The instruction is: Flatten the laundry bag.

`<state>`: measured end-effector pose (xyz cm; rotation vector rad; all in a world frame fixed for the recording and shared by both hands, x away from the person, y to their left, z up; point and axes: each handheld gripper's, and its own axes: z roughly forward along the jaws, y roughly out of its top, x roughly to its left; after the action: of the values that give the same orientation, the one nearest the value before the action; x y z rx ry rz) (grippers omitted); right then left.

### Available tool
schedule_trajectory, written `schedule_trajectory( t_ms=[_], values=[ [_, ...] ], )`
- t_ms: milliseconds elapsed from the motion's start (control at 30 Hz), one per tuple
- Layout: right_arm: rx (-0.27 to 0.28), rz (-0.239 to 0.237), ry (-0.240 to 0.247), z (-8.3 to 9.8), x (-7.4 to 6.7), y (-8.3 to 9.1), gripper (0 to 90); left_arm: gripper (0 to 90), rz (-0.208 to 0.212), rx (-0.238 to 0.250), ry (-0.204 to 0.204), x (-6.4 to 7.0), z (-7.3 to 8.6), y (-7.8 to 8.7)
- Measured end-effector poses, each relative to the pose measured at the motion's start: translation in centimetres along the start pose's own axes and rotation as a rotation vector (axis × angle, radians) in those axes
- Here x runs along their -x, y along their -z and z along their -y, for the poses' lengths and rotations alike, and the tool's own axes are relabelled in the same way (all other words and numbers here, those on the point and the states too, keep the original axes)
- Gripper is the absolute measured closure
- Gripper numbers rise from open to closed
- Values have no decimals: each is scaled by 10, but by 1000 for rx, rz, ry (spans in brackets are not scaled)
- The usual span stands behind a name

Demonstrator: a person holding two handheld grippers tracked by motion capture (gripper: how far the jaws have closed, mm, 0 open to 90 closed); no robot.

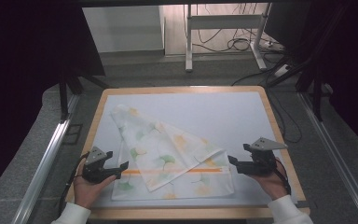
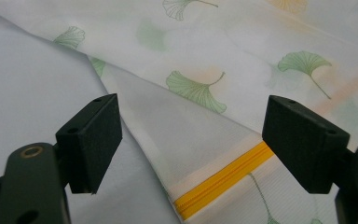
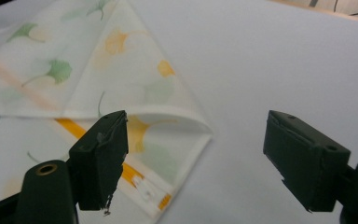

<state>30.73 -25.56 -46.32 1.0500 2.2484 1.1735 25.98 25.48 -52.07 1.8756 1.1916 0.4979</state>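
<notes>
Nothing readable anywhere in these shots, honestly. The cloth (image 1: 168,151) only had a ginkgo-leaf print and an orange zipper strip, no label or brand on it. The gripper pads (image 2: 93,140) were plain black, with no markings or numbers I could make out.

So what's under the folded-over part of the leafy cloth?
Under the folded flap lies the cloth's lower layer, with its orange zipper partly covered. Anything beneath that is hidden.
</notes>
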Motion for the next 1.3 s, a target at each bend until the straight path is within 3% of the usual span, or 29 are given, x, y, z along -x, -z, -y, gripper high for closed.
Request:
schedule_trajectory(
  t_ms=[200, 267, 433, 533, 800, 1300],
  values=[
    [8, -14, -18, -16, -10, -2, 241, 188, -17, 11, 11, -2, 0, 4],
    [9, -20, -3, -23, -15, -6, 249, 189, -29, -2, -10, 0, 2, 4],
    [43, 20, 29, -29, -25, -11, 262, 203, -16, 1, -4, -1, 2, 4],
    [51, -6, 30, -34, -31, -15, 269, 203, -21, 1, -6, -1, 2, 4],
    [10, -93, 44, -42, -48, -37, 268, 192, -43, -2, -1, -2, 4, 4],
    [-2, -174, 59, -52, -76, -59, 269, 201, -46, -7, -15, -1, 5, 2]
  ],
)
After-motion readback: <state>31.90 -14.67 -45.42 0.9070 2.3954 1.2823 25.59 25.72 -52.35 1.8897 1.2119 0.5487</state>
